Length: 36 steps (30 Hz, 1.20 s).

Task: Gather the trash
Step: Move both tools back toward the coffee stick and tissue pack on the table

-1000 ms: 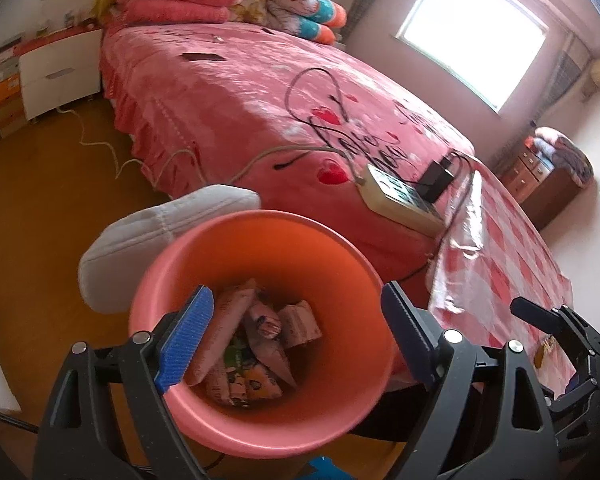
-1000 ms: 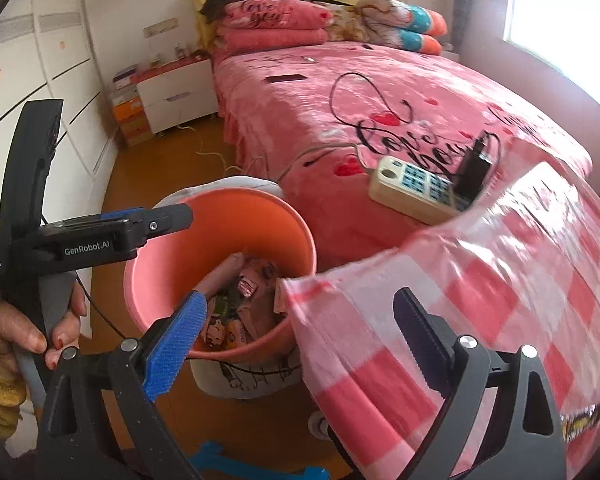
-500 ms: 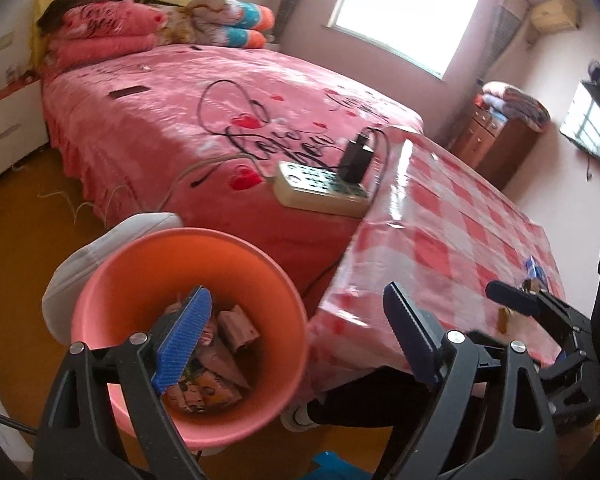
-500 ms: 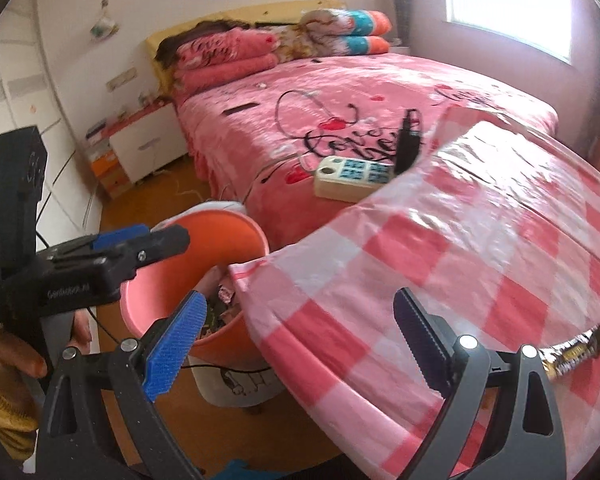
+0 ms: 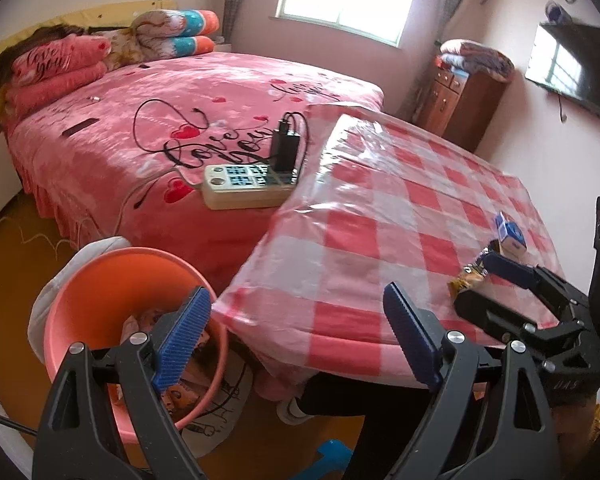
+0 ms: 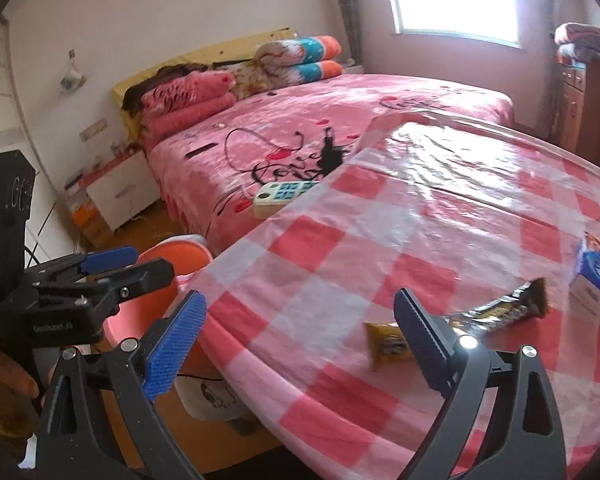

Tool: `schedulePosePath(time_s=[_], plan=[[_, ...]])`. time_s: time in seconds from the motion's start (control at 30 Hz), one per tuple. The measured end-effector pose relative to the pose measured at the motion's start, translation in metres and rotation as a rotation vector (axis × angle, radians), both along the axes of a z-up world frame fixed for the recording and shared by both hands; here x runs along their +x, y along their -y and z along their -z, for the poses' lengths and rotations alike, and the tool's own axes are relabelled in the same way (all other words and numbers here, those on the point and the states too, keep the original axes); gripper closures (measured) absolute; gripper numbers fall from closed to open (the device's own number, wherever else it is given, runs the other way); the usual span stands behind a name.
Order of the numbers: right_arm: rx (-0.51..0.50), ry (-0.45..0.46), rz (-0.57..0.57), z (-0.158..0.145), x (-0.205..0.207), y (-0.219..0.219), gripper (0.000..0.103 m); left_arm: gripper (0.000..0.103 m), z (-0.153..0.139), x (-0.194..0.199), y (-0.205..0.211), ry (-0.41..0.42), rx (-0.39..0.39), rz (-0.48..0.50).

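Note:
A pink bin [image 5: 100, 280] holding several wrappers stands on the floor by the table's left corner; it also shows in the right wrist view [image 6: 160, 276]. On the red-checked tablecloth [image 6: 340, 248] lie a long dark snack wrapper [image 6: 496, 312], a yellow wrapper [image 6: 384, 344] and a small blue carton [image 6: 594, 268]. The carton [image 5: 510, 234] and wrapper [image 5: 470, 276] show in the left wrist view. My left gripper [image 5: 296, 336] is open and empty above the bin's edge. My right gripper [image 6: 300, 332] is open and empty, just short of the yellow wrapper.
A pink bed [image 5: 180, 120] with a power strip [image 5: 248, 184] and charger stands behind the table. A white stool [image 5: 96, 248] sits behind the bin. A wooden dresser [image 5: 460, 104] and wall TV [image 5: 568, 72] are at the far right.
Both grippers have swung right, from over the bin toward the table. The wrappers and carton on the tablecloth have come into view. Both grippers stay open.

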State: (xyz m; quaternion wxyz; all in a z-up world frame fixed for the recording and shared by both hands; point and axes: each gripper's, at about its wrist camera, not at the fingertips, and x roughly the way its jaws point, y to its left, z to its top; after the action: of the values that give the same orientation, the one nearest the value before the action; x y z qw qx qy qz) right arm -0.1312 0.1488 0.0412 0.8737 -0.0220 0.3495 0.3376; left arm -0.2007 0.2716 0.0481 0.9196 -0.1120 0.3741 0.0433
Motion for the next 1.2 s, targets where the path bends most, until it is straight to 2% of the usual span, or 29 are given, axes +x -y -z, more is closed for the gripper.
schedulePosePath(time_s=[0.23,0.37,0.77,1.2], plan=[[0.028,0.021,0.083,-0.001,0.005,0.033,0.008,0.015,0.004,0.015,0.030,-0.085,0.039,0.028],[0.041,0.038,0.118,-0.004,0.008,0.049,0.007,0.015,0.008,0.019,0.043,-0.105,0.061,0.041],[0.068,0.049,0.248,0.000,0.028,0.104,0.007,0.015,0.006,0.036,0.089,-0.072,0.135,0.151],[0.061,0.055,0.415,0.008,0.049,0.157,0.007,0.015,0.011,0.059,0.142,-0.097,0.212,0.262]])
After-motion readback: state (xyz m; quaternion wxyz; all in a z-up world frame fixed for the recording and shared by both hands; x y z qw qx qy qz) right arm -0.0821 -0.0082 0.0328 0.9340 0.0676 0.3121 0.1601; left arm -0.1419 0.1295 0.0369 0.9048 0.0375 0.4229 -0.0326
